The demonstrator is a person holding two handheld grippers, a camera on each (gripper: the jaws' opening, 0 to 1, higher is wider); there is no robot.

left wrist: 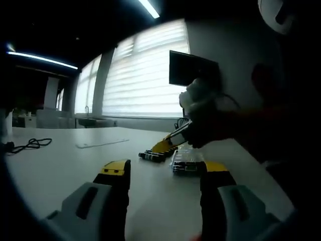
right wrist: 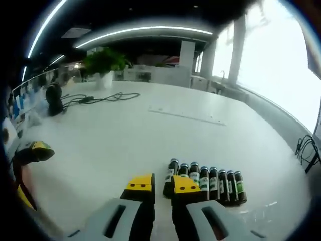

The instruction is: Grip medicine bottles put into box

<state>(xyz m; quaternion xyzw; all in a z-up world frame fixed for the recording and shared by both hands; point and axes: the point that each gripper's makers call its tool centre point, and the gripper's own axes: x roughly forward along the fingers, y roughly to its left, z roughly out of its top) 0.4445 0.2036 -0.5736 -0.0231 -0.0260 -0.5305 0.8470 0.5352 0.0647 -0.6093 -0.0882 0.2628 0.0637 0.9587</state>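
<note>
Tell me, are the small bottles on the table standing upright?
No, in the right gripper view the bottles lie on their sides in a row on the white table.

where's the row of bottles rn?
In the right gripper view the bottles lie in a row on the white table, just ahead and right of the right claw.

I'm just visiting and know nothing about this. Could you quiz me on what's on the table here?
1. True or false: the bottles stand upright.
2. The right gripper is: A) holding a bottle, B) empty, beside the row, C) inside the box.
3. Fill in: behind the cables stands a potted ____.

Key: 1. False, they lie side by side in a row. 2. B. 3. plant.
</note>
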